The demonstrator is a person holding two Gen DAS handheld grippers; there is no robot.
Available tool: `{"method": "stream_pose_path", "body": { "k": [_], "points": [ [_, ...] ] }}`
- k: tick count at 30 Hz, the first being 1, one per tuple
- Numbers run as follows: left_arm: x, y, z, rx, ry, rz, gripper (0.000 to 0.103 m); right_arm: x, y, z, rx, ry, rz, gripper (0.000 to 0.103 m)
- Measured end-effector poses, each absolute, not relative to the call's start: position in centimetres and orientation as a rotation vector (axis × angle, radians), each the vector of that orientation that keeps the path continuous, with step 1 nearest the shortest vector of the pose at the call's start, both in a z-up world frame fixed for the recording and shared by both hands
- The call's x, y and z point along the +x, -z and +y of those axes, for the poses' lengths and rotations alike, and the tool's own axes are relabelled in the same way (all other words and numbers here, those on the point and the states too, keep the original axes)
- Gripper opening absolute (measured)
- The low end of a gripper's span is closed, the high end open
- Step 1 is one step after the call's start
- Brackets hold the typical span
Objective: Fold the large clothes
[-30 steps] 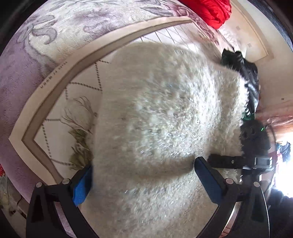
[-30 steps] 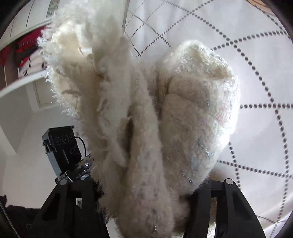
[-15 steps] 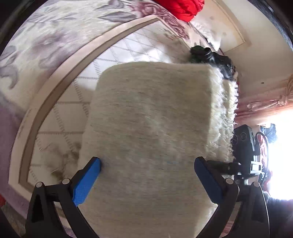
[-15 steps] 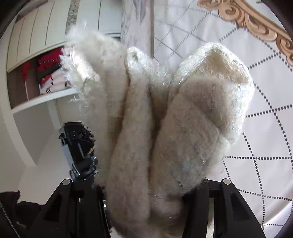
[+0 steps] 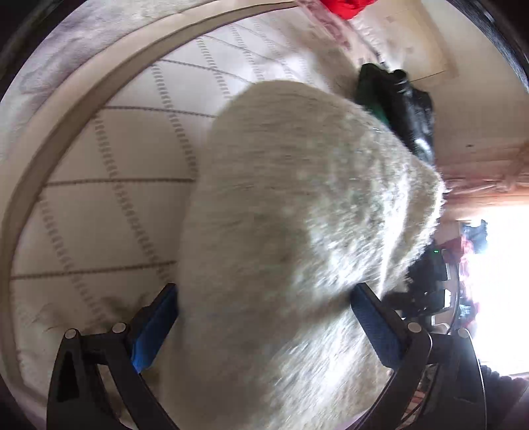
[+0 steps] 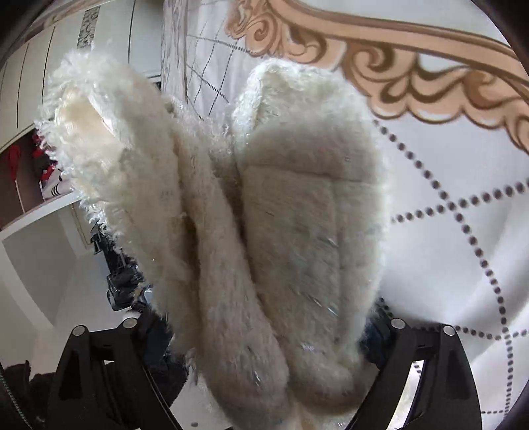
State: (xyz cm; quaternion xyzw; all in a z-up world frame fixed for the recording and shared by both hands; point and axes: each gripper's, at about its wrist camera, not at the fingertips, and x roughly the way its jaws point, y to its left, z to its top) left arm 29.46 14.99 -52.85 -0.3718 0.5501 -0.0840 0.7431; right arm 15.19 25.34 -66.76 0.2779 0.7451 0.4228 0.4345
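A cream fluffy sweater (image 5: 297, 231) fills the left wrist view, lifted above the quilted bedspread (image 5: 105, 205). My left gripper (image 5: 264, 321) has its blue-padded jaws set wide either side of the folded bulk and pressed against it. In the right wrist view the same sweater (image 6: 258, 231) hangs in thick folds bunched between the jaws of my right gripper (image 6: 264, 334), which is shut on it. Its fingertips are buried in the fleece. The other gripper shows dark behind the sweater (image 6: 122, 281).
The white bedspread with dotted diamond lines (image 6: 463, 231) has a tan ornate border (image 6: 413, 76). A dark green and black garment (image 5: 396, 102) and a red one (image 5: 347, 6) lie at the bed's far side. Wardrobe shelves (image 6: 29, 172) stand at the left.
The sweater has swung and bunched further towards the right of the left view. The right gripper has tilted up, bringing the bedspread's ornate border into view. Both grips are unchanged.
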Motion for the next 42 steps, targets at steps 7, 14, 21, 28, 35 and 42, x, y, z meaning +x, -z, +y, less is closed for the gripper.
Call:
{"method": "stream_pose_path", "body": {
  "k": [7, 14, 21, 28, 35, 42],
  "points": [
    [31.2, 49.4, 13.4, -0.693, 0.173, 1.136, 0.102, 12.3, 65.4, 28.8, 0.759, -1.049, 1.814, 0.067],
    [32.3, 45.1, 13.0, -0.67, 0.166, 1.113, 0.102, 10.0, 65.1, 28.7, 0.853, -1.029, 1.776, 0.063],
    [33.0, 42.5, 11.1, -0.641, 0.195, 1.108, 0.102, 9.1, 61.9, 25.4, 0.923, -1.012, 1.717, 0.063],
    [38.8, 40.6, 10.1, -0.605, 0.282, 1.065, 0.101, 15.6, 55.9, 19.7, 0.951, -0.963, 1.614, 0.063],
    [54.5, 37.2, 5.4, -0.576, 0.327, 1.021, 0.101, 26.9, 54.0, 16.9, 0.916, -0.932, 1.553, 0.063],
    [67.5, 43.1, 2.6, -0.59, 0.335, 1.094, 0.101, 35.1, 61.6, 16.0, 0.915, -0.864, 1.608, 0.063]
  ]
}}
